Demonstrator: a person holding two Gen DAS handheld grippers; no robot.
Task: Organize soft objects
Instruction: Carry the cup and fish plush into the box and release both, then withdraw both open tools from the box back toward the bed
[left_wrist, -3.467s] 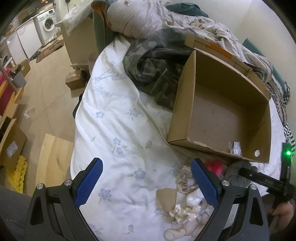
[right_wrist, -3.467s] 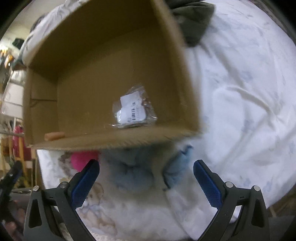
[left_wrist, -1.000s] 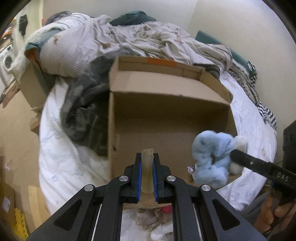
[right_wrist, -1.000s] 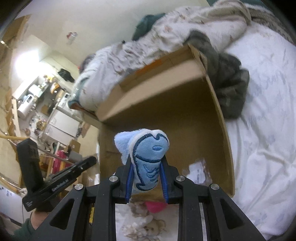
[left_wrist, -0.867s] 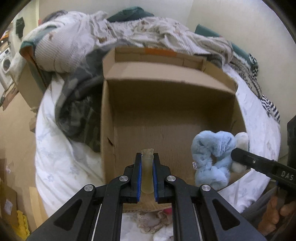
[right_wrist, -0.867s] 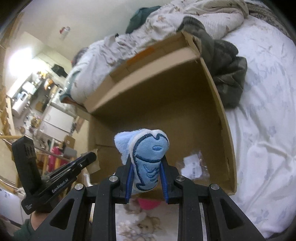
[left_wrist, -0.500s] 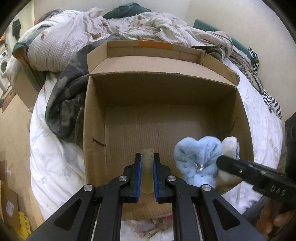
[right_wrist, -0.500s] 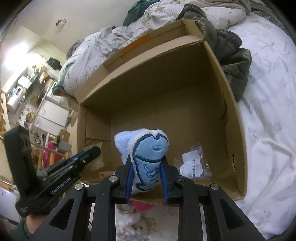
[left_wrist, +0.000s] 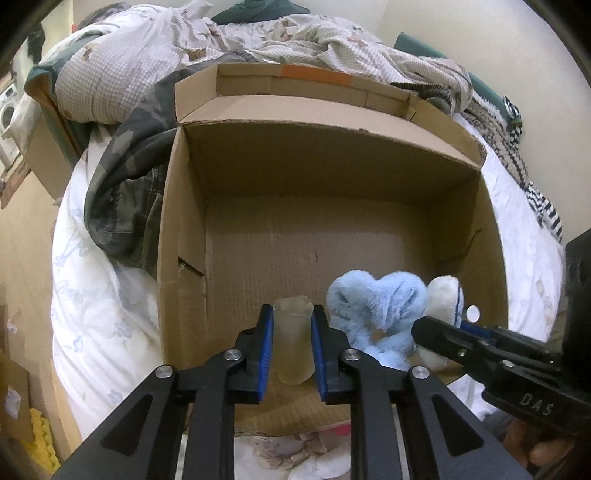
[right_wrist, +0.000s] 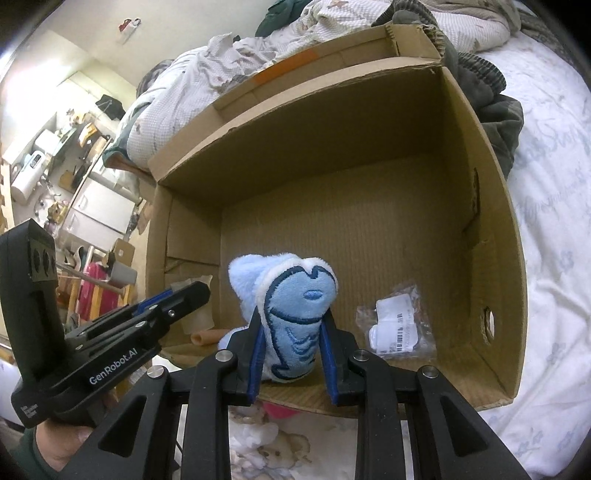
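Observation:
An open cardboard box (left_wrist: 369, 122) lies on the bed; it also shows in the right wrist view (right_wrist: 498, 229). My left gripper (left_wrist: 293, 343) is shut on a pale beige soft piece (left_wrist: 293, 347), held over the box's near edge. My right gripper (right_wrist: 291, 354) is shut on a light blue plush toy (right_wrist: 295, 317), held inside the box near its front wall. In the left wrist view the plush (left_wrist: 376, 306) hangs from the right gripper at the lower right. In the right wrist view the left gripper (right_wrist: 177, 295) is at the left.
A clear plastic packet (right_wrist: 399, 325) lies on the box floor. A dark camouflage garment (left_wrist: 122, 192) lies left of the box. A rumpled quilt (left_wrist: 258, 33) is behind it. More soft toys (right_wrist: 266, 435) lie on the white floral sheet (left_wrist: 92, 295) in front of the box.
Both grippers, open over the toys 3.5 s ago, now each hold one. Over the last second both have moved forward and down toward the box, which looms larger.

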